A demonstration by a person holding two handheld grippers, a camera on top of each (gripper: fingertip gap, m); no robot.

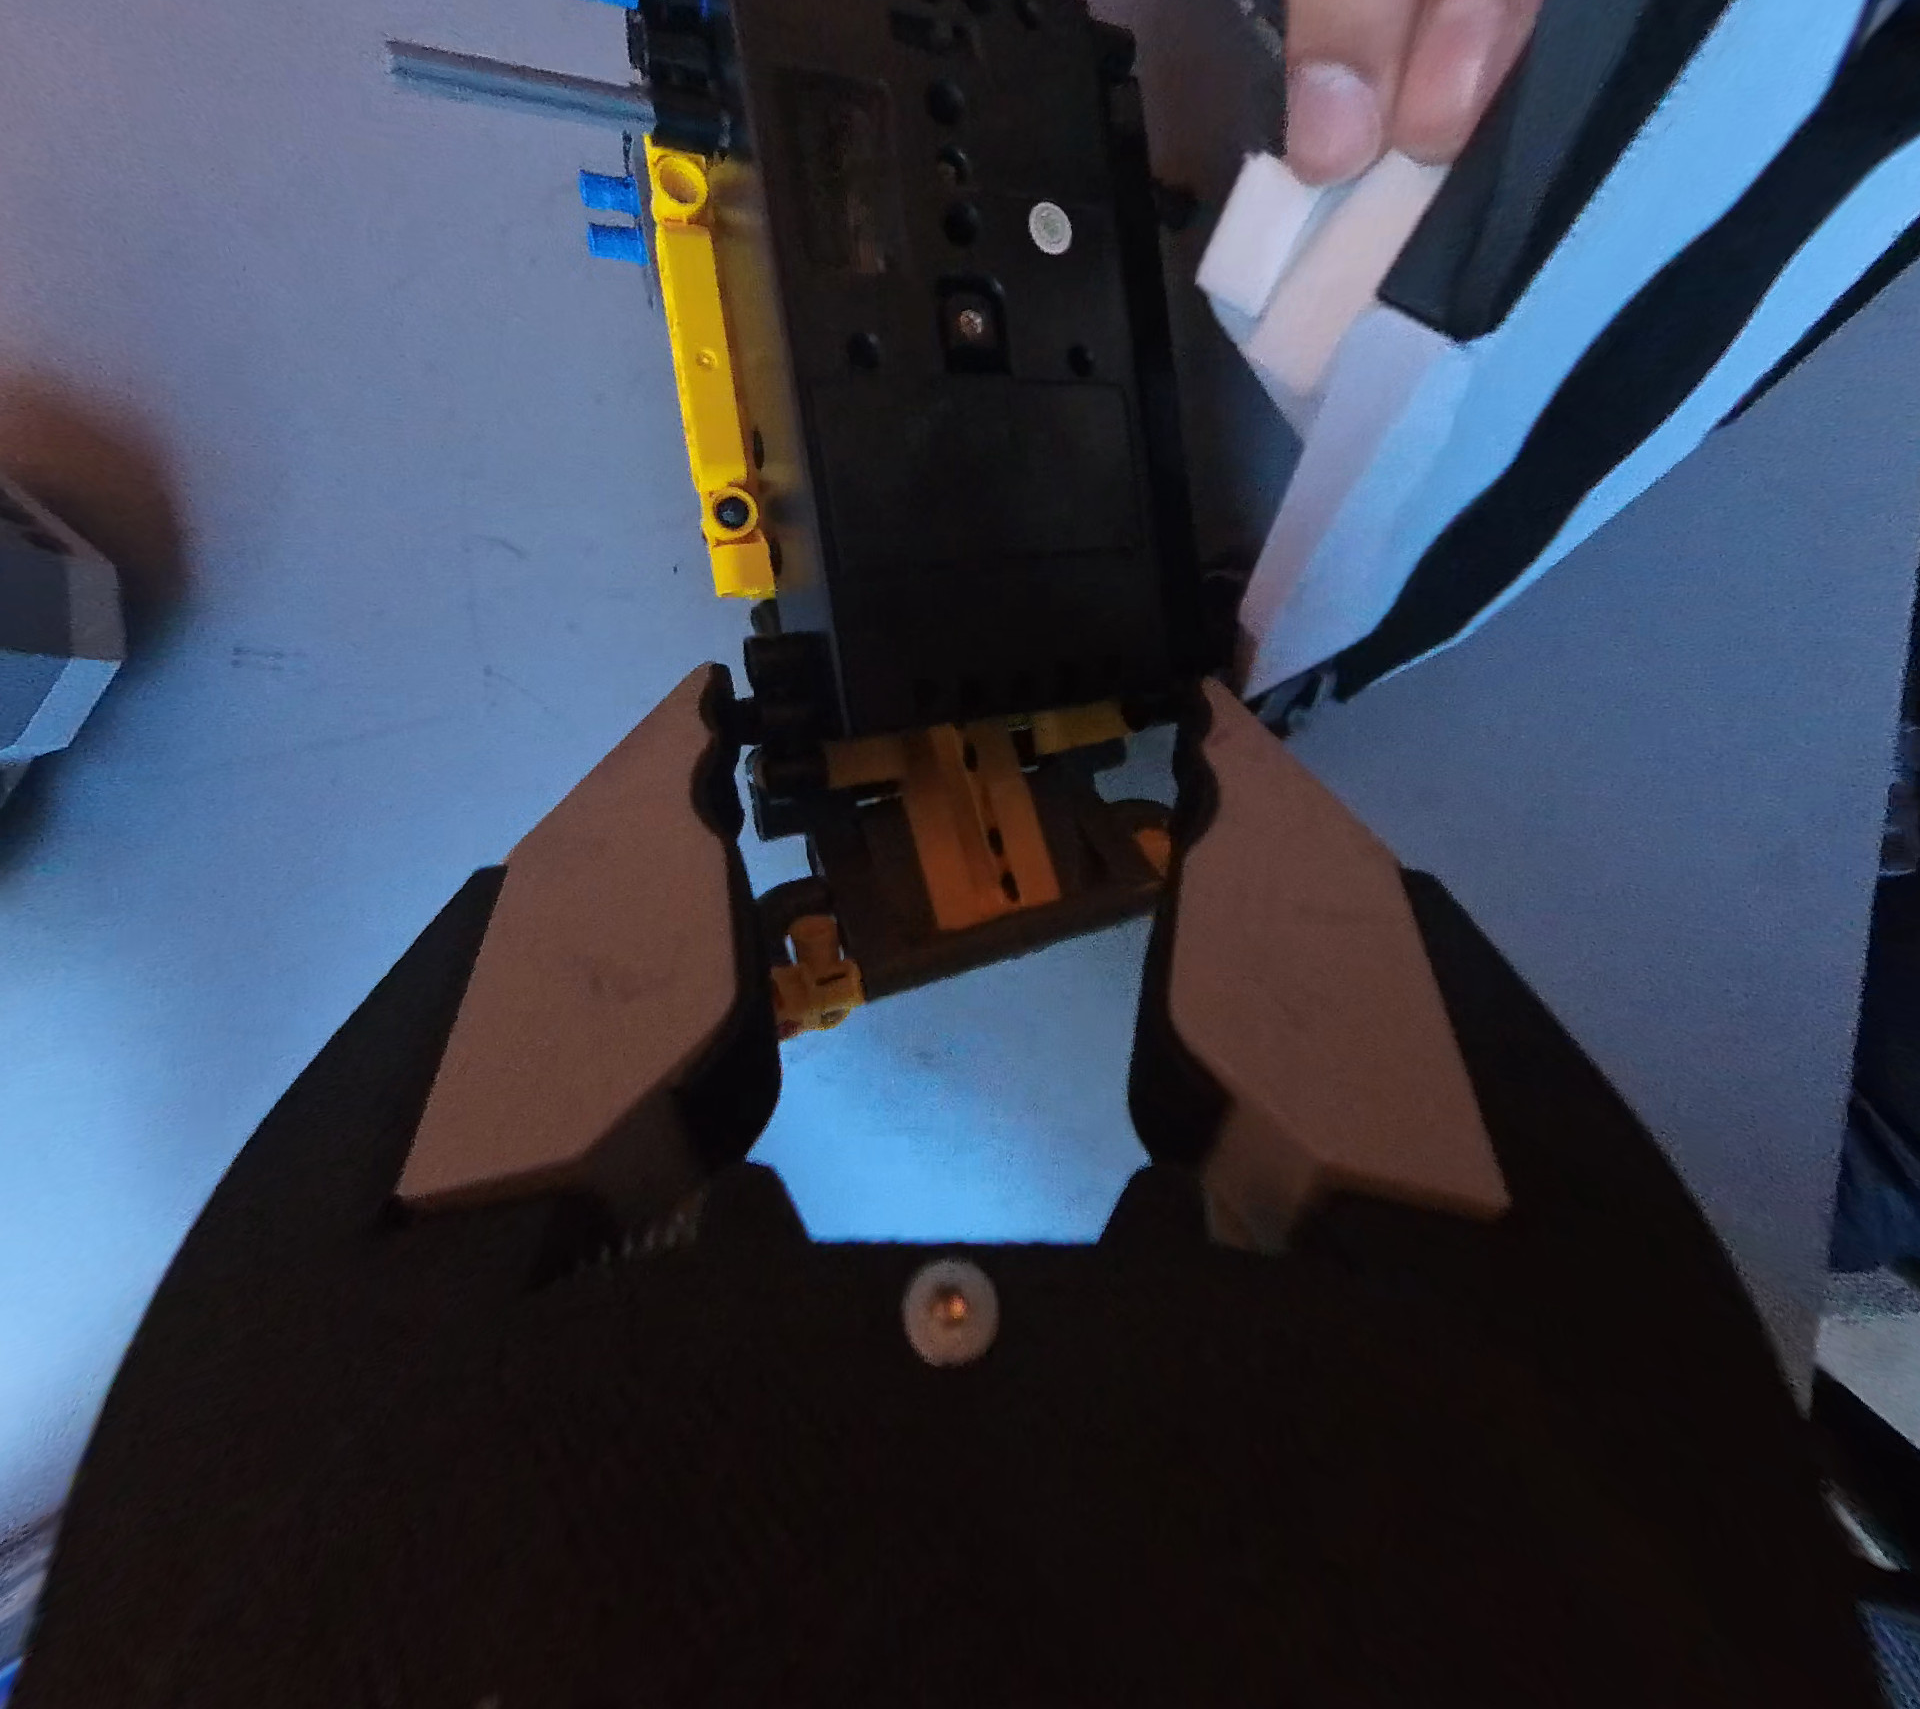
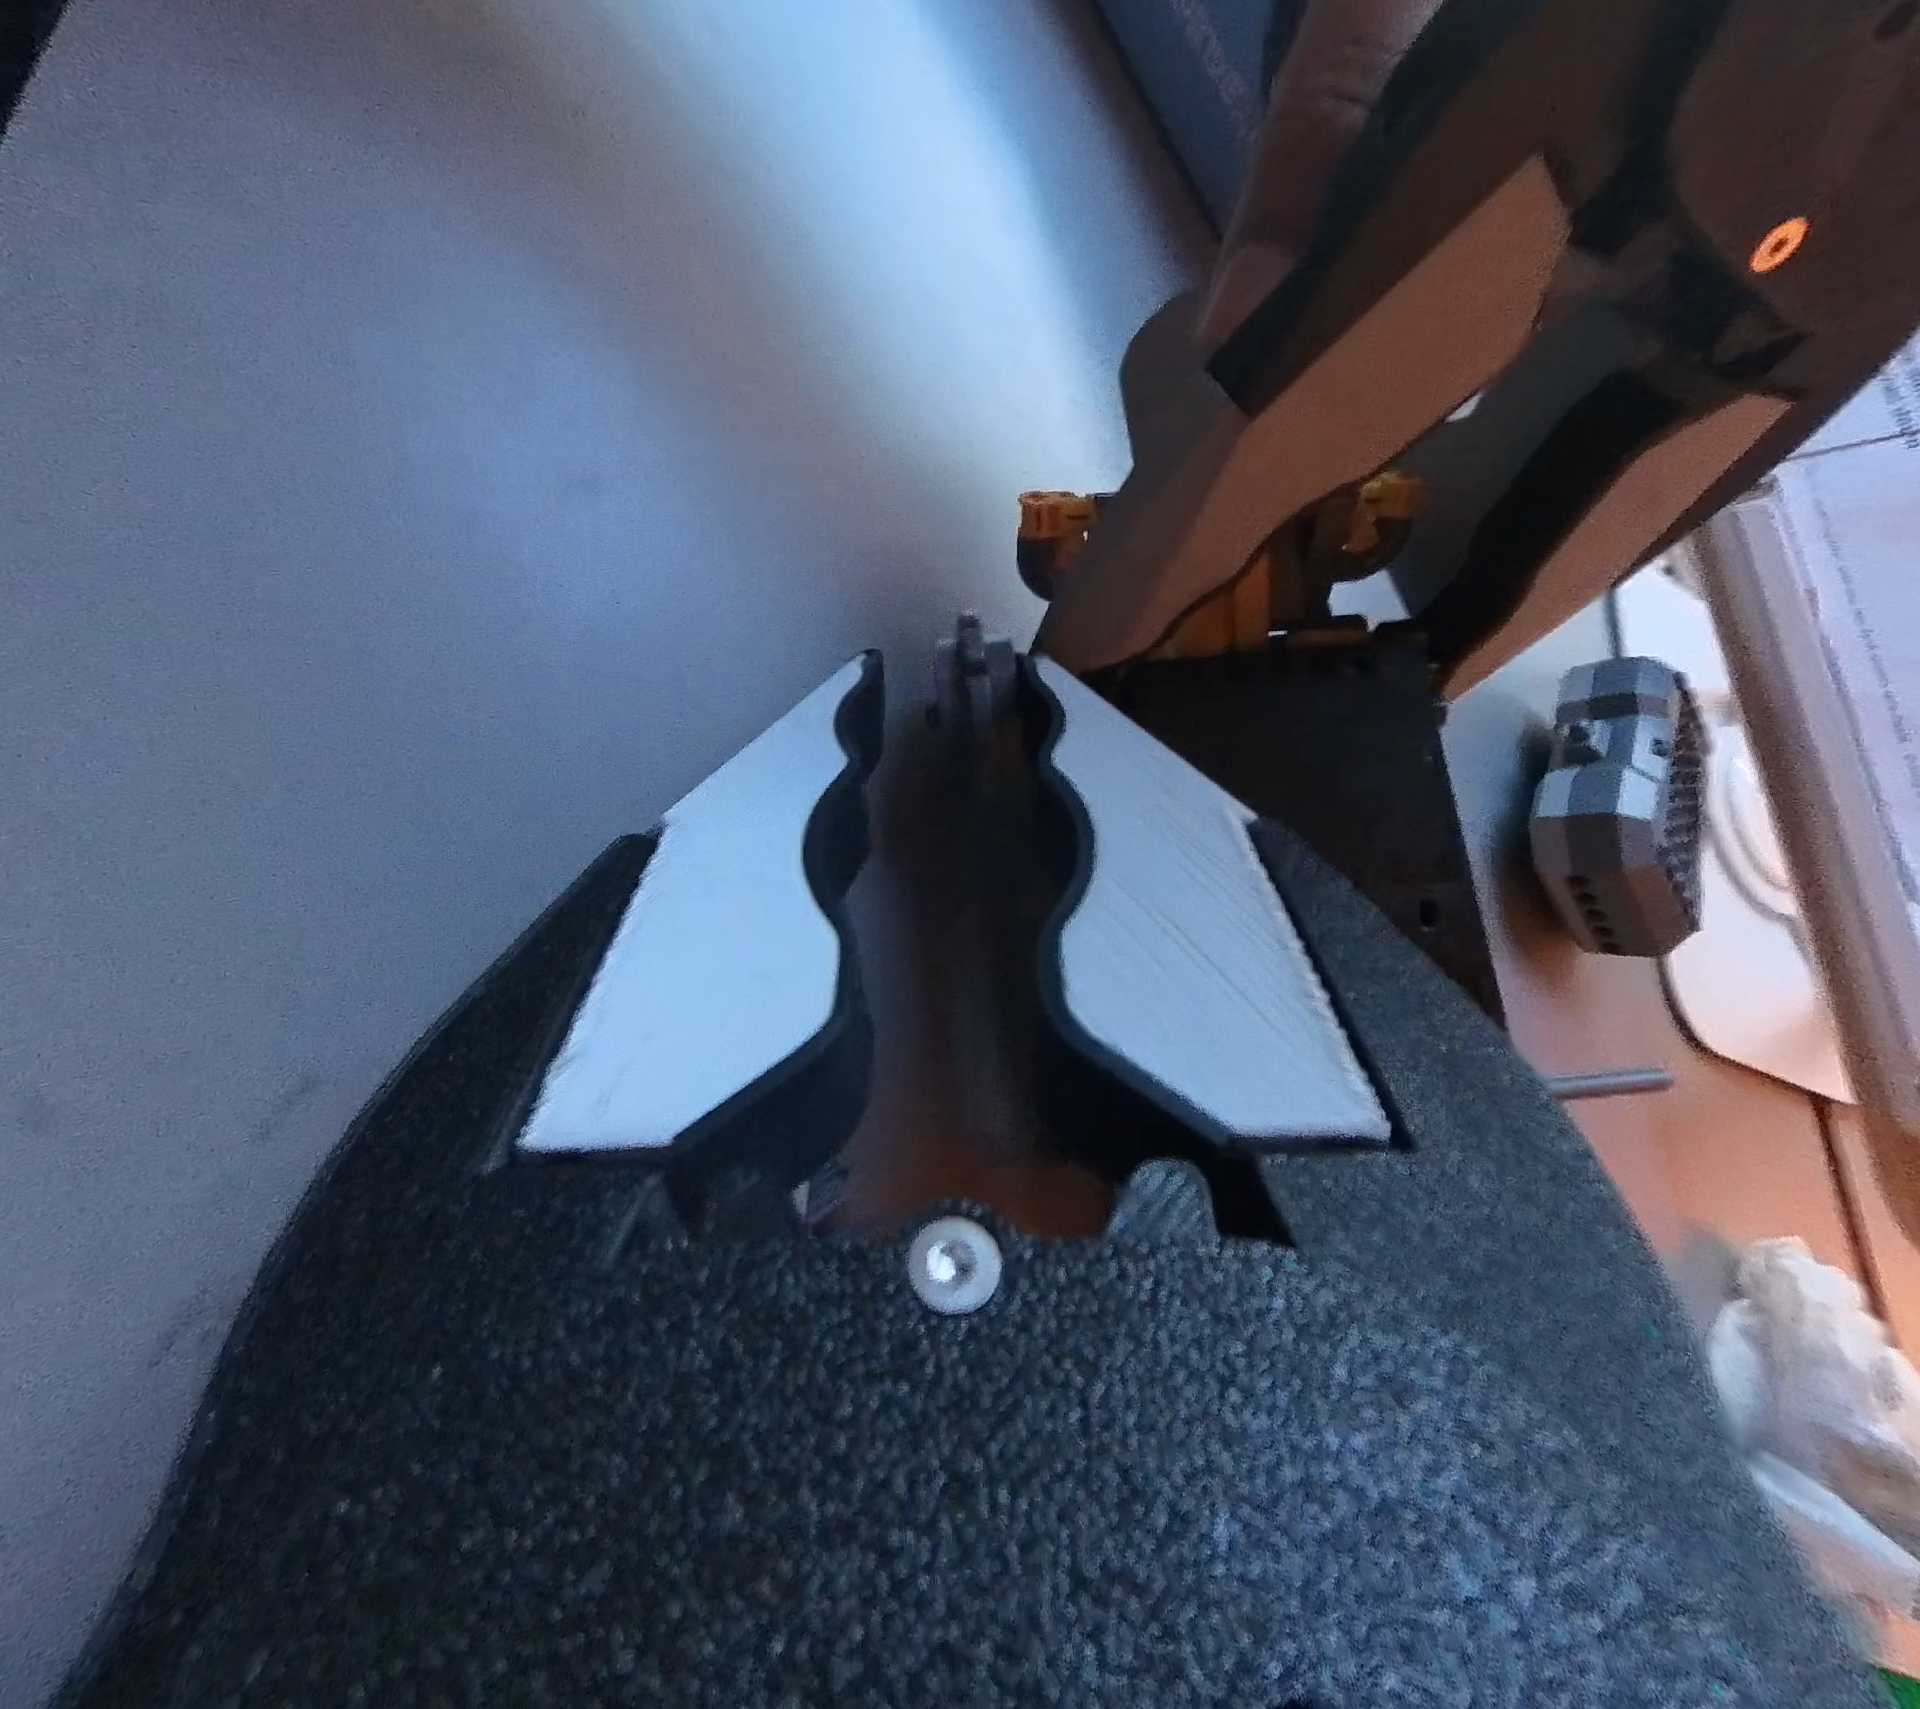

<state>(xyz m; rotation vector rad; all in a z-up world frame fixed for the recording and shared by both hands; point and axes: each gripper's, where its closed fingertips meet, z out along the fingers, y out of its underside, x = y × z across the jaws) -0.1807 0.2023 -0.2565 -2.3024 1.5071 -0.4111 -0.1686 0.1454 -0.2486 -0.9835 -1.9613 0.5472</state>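
Clamping the near end of a black-and-yellow brick model point(image 1: 966, 371), the left gripper point(image 1: 956, 714) holds it above the pale table point(image 1: 312, 516), its fingers pressed on both sides. The right gripper point(image 2: 956, 672), just right of the model, pinches a small grey part point(image 2: 971, 672) between narrowed fingers. Farther off, a grey block point(image 2: 1616, 807) lies on the table.
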